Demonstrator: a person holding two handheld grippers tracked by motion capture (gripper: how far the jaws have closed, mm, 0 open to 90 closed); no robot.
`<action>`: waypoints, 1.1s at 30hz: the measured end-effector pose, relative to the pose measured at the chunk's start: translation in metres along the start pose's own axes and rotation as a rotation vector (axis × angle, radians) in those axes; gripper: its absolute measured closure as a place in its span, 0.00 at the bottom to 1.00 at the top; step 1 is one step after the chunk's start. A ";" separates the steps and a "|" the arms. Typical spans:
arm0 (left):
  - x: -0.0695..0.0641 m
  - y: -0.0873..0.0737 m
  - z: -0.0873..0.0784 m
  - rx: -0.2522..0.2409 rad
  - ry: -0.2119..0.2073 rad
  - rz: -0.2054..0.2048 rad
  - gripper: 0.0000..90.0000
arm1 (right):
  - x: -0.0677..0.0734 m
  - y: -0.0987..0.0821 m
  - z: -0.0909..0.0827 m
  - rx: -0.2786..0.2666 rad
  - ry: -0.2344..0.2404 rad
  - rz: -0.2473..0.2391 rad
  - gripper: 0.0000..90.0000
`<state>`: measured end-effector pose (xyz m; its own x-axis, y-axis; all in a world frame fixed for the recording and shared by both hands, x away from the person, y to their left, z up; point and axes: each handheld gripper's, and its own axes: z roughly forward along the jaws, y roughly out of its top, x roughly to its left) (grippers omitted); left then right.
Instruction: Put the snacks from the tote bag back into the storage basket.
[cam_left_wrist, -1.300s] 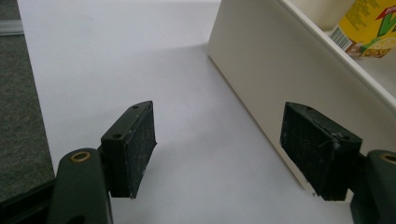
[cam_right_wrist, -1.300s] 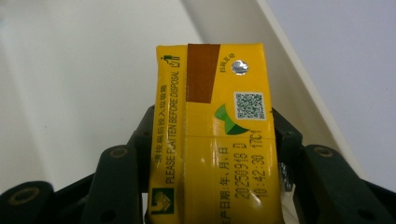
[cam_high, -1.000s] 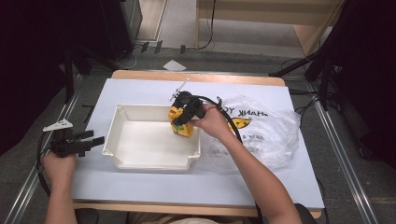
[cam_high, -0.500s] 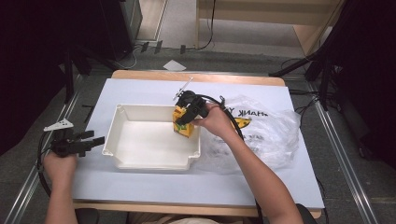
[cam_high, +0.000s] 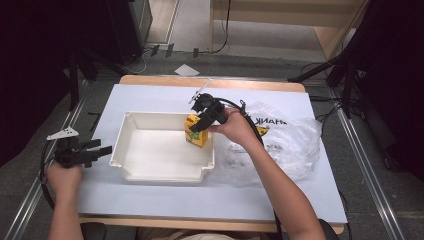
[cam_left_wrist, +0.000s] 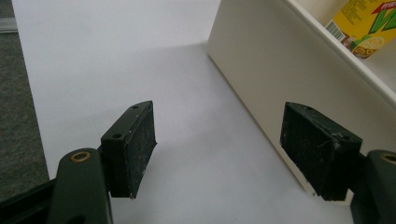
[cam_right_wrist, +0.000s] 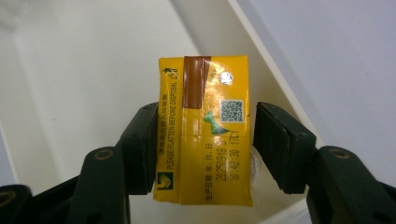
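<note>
Right tongs (cam_high: 196, 126) sit at the white tray's (cam_high: 150, 175) far right corner, the yellow drink carton (cam_right_wrist: 203, 130) between the jaws. The jaws have just been opening: the left pad touches the carton, the right pad shows a slim gap. The carton is inside the tray against its right wall. Left tongs (cam_left_wrist: 233, 149) are wide open with nothing between them, just off the tray's left wall at the bench's (cam_high: 150, 95) left edge. A clear plastic bag (cam_high: 290, 145) lies right of the tray.
</note>
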<state>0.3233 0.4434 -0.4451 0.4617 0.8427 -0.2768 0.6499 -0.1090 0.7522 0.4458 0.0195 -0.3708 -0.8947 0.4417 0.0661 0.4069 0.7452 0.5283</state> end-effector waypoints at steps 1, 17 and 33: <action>0.000 0.000 0.000 -0.001 0.000 -0.001 0.31 | 0.000 0.000 -0.001 -0.004 -0.002 -0.002 0.49; 0.002 0.002 0.003 0.009 -0.004 -0.012 0.31 | 0.000 -0.004 -0.044 -0.072 -0.005 0.018 0.52; 0.008 0.002 0.004 -0.008 -0.010 -0.051 0.31 | 0.016 -0.013 -0.049 -0.038 0.033 -0.042 0.66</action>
<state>0.3312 0.4478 -0.4482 0.4339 0.8419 -0.3208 0.6677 -0.0614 0.7419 0.4172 -0.0073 -0.3350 -0.9168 0.3931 0.0704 0.3618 0.7430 0.5631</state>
